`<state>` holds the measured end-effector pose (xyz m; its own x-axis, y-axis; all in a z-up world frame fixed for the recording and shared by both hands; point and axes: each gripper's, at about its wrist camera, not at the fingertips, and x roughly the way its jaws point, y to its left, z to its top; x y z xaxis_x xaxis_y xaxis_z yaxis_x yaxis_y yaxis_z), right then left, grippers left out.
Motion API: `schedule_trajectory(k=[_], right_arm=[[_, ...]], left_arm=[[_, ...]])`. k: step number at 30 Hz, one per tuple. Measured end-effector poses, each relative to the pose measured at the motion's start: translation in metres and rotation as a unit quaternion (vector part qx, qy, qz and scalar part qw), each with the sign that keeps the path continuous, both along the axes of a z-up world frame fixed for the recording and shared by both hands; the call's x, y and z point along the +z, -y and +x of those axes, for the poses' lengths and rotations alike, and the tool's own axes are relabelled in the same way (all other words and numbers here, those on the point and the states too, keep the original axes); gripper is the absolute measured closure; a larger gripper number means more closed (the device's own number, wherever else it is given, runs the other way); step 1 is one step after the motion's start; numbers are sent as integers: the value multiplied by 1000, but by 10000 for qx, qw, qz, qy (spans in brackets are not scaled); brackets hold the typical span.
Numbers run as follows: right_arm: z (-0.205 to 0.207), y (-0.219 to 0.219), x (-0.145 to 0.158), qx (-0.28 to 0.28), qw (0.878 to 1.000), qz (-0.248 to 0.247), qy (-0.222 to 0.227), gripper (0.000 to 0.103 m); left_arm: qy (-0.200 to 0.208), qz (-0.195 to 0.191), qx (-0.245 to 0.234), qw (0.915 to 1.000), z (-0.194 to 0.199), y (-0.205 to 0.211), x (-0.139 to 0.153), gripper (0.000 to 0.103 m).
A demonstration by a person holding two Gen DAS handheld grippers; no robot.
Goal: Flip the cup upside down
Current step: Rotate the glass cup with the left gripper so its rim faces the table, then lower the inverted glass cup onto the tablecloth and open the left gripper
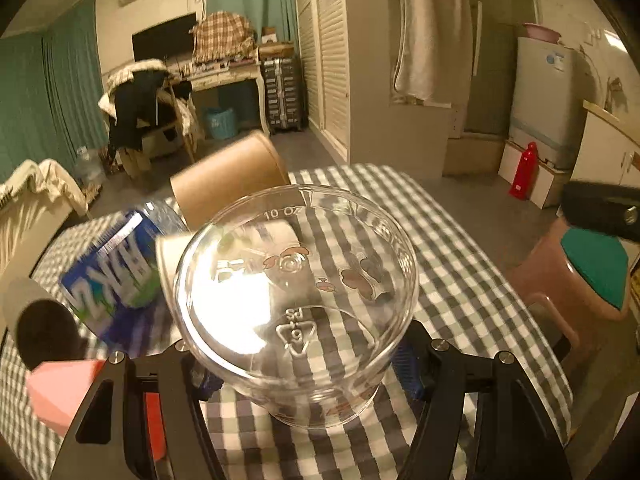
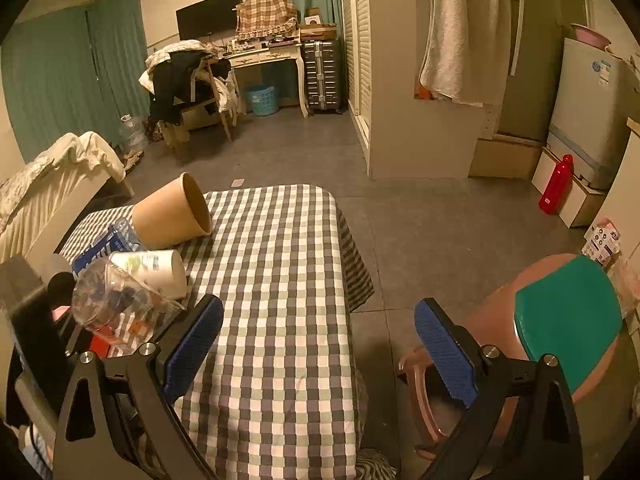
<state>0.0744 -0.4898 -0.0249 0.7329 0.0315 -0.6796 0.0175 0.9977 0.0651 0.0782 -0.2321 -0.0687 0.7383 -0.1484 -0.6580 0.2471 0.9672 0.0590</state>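
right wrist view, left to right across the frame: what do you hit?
Clear plastic cup → white paper cup → checked tablecloth → bare floor → pink stool with green seat.

— Where on the bench?
— Held in the left gripper above the bench's left part: the cup, base toward the camera.
— Behind it?
— A paper cup on its side, then a bottle lying to the left, then a paper bowl tipped over farthest back.
— Right side?
— Right gripper over the bench's right edge; stool on the floor beside it.
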Motion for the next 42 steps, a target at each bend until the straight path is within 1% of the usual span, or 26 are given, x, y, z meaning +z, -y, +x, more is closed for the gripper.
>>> schedule_trajectory(k=[2,3,6,8,9,11,12,17,21,24,26,30,34,36,37,38,40,42], right_arm=[[1,1,-1,-29,10000,6,-18,6],[1,2,-1,-39,10000,7,-26,6],[2,1,-1,-66,10000,1,-42,6],[2,-1,0,-49,10000,-11,-31,6],[1,-2,0,-39,10000,-16,-20,6],[-1,-3,3,-17,10000,-33,45,6],[-3,-4,5,1,10000,-42,90,6],[-22,-3,20,54,9988,5,486,6],[-45,0,42,132,9940,200,1064,6],[-63,1,56,187,9893,252,1423,6],[-77,0,63,232,9859,215,1644,6],[-100,-8,67,358,9818,69,1862,6],[-118,-27,58,568,9795,-172,1926,6],[-128,-39,50,670,9780,-290,1956,6],[-133,-44,44,719,9772,-307,1972,6],[-138,-50,36,787,9768,-271,1973,6],[-144,-58,24,899,9768,-187,1934,6],[-146,-70,9,997,9786,-254,1783,0]], left_arm=[[-127,71,14,9999,2,1,-8,35],[-98,100,-20,9999,2,2,-7,35],[-145,72,-145,9998,0,2,-7,34],[-131,-20,-157,9998,-1,-1,-5,32],[-88,-94,-143,9998,-3,-4,-4,25],[125,-148,-71,9998,-9,-8,3,11],[282,-181,-56,9994,-14,-9,8,10],[612,-276,-96,9977,-31,-12,35,10],[930,-488,-25,9945,-48,-23,64,10],[1297,-676,52,9892,-70,-38,90,10],[1585,-768,128,9843,-90,-50,109,10],[1889,-801,342,9781,-122,-69,128,10],[1961,-792,569,9757,-148,-85,127,10],[1964,-765,670,9752,-159,-92,119,9],[1961,-753,706,9751,-164,-95,115,7],[1974,-750,722,9748,-170,-97,110,3],[2018,-748,735,9738,-177,-99,101,2],[2015,-743,773,9736,-182,-102,93,1]])
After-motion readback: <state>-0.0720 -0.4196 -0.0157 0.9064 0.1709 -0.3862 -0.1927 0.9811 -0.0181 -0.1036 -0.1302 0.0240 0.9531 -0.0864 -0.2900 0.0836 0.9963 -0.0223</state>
